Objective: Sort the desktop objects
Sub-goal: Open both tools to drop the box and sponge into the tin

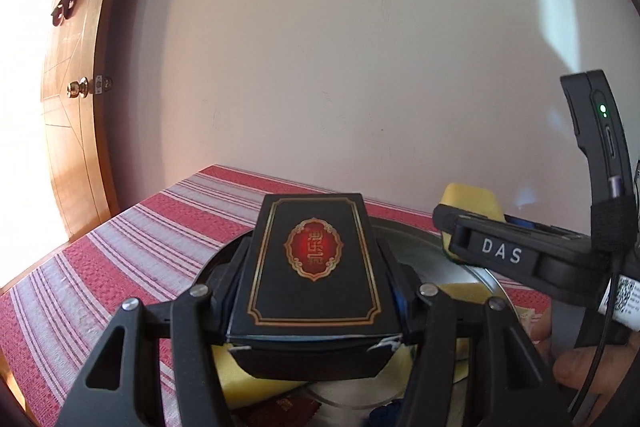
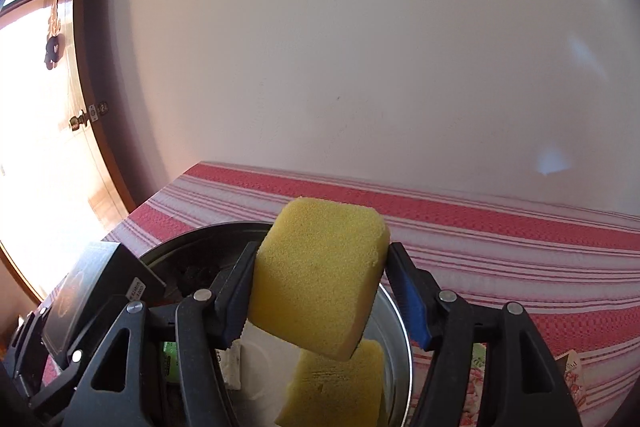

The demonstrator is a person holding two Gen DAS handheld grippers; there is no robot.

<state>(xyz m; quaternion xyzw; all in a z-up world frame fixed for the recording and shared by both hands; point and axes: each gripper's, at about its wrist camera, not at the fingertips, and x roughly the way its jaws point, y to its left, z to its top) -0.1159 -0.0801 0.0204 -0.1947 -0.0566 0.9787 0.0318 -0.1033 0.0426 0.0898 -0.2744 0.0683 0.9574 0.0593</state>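
- Right now the left gripper (image 1: 314,291) has its jaws clamped on a black box (image 1: 314,267), gripping it by both long sides and holding it above a metal bowl (image 1: 452,267).
- On the box lid sits a red oval medallion with gold characters, framed by a gold border; the characters are too stylised to read with confidence.
- Over on the right of the left wrist view, the right gripper (image 1: 460,231) shows its side, and the white letters "DAS" are plain on its black body; a green light glows on the device above it.
- From the right wrist view, the right gripper (image 2: 320,287) has its jaws closed on a yellow sponge (image 2: 320,275), tilted and held up over the metal bowl (image 2: 400,327).
- Inside the bowl lies a second yellow sponge (image 2: 336,387), partly under the held one.
- At near left in that view the black box (image 2: 100,291) appears again, with a small white label on its end, print too small to read.
- Under everything lies a red and white striped tablecloth (image 2: 500,239), running to a plain wall, with a wooden door (image 1: 76,107) at far left.
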